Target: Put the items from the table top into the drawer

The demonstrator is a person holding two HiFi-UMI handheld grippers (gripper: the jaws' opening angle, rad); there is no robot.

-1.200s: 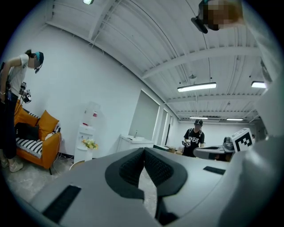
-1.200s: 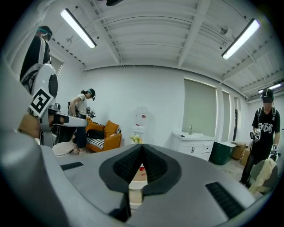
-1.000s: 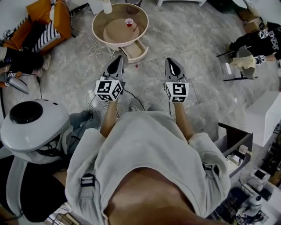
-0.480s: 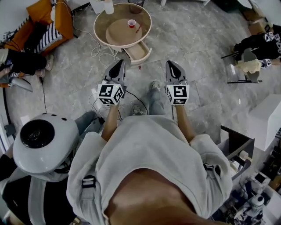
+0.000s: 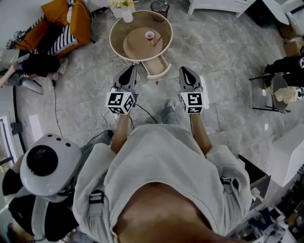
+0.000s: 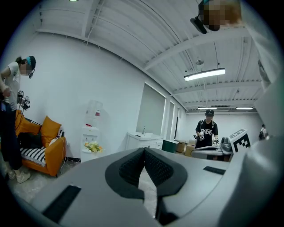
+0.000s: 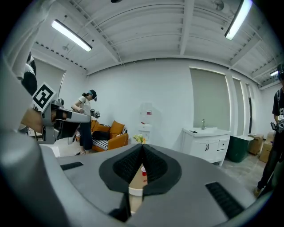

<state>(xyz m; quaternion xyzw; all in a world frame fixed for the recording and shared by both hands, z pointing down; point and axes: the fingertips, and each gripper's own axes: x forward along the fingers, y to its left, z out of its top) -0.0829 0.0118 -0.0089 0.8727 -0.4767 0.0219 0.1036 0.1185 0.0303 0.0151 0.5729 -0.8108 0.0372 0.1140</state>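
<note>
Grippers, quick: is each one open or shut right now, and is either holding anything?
Left gripper: shut, nothing between its jaws.
Right gripper: shut, nothing between its jaws.

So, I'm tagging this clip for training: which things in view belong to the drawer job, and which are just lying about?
Job: round table, red cup and thin stick-like item on it, open drawer under it, left gripper and right gripper, both shut and empty.
Lying about: orange sofa, dark bin, flowers, floor cables.
</note>
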